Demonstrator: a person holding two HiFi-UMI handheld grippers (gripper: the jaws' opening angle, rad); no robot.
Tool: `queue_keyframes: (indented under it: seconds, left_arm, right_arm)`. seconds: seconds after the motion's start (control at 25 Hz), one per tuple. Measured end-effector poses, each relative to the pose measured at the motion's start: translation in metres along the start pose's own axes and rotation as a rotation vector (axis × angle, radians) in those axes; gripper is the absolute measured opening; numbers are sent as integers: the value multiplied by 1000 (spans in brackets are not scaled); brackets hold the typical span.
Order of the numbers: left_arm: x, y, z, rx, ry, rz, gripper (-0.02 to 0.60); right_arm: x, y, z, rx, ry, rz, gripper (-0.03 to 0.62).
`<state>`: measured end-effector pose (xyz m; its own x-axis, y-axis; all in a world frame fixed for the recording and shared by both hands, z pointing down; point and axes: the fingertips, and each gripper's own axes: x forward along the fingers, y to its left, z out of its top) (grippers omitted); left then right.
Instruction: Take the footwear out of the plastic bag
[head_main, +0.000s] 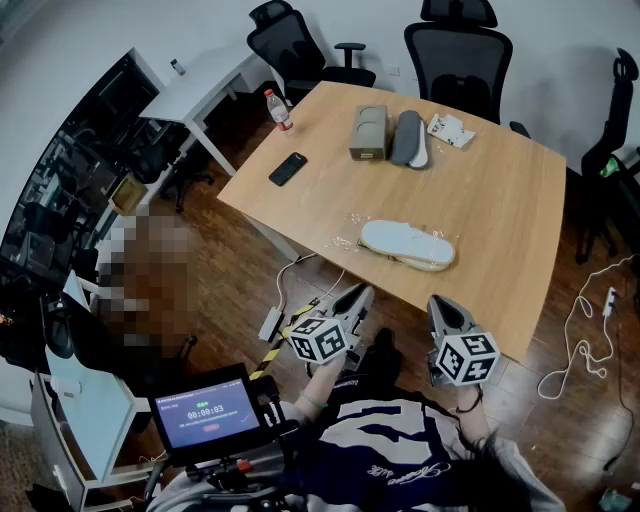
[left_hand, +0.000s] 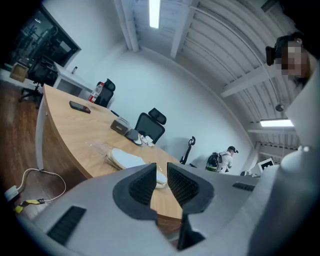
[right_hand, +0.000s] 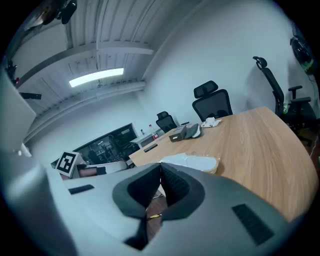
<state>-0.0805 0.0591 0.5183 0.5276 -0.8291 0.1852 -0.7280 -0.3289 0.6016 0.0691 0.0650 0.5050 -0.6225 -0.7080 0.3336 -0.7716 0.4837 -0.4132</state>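
A white slipper (head_main: 408, 244) lies flat inside a clear plastic bag (head_main: 347, 241) on the wooden table (head_main: 500, 200), near the edge closest to me. Loose film bunches at the slipper's left end. It looks light, with a soft, bendable sole, and the bag looks thin and slippery, so I judge the bunched film is the place to pinch while the other claw takes the slipper's rim. I cannot tell where the bag's mouth is. Farther back sit a grey slipper (head_main: 409, 138) beside a small box (head_main: 369, 133), a phone (head_main: 288, 168) and a bottle (head_main: 278, 110). My left claw (head_main: 352, 300) hangs short of the table, jaws slightly apart and empty. My right claw (head_main: 445, 308) is closed on nothing.
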Motion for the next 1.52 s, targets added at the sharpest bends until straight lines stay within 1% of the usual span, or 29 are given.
queue_keyframes:
  seconds: [0.04,0.12,0.2,0.44,0.52,0.64,0.8,1.0,1.16,1.32,1.4,1.52]
  left_arm:
    - [7,9,4,-16,13,1,57]
    - [23,28,11,-59,39,0,102]
    - [37,47,15,-120,59,-3,151]
    - [67,104,24,-272,76,37,172]
    - [75,121,28,-318,78,54,202]
    - [85,142,31,-357,89,75,204]
    - [96,161,33,-431,91,86,204]
    - [103,171,26,-509,133,83,204]
    - [100,179,17,-553,159,103,212]
    - [107,187,21,-622,131,94,218]
    - [112,191,25,-631,122,90,218]
    - [120,198,30,-621,122,96,218]
  right_arm:
    - [11,-2,6,6,-6,-3,-9]
    - [32,-6,17,14,-11,-9,-9]
    - [52,-11,24,13,-3,-17,-9]
    - [94,-28,29,24,45,-55,-9]
    - [105,-34,31,25,60,-70,-9]
    - [122,-38,32,26,86,-83,-9]
    - [140,-41,30,33,119,-95,-9]
    - [152,-52,29,51,131,-129,-9]
    - [157,-61,30,65,131,-151,-9]
    - [165,-69,29,77,139,-163,-9]
    - [166,-71,28,84,141,-172,-9]
    - [164,-77,27,90,138,-192,-9]
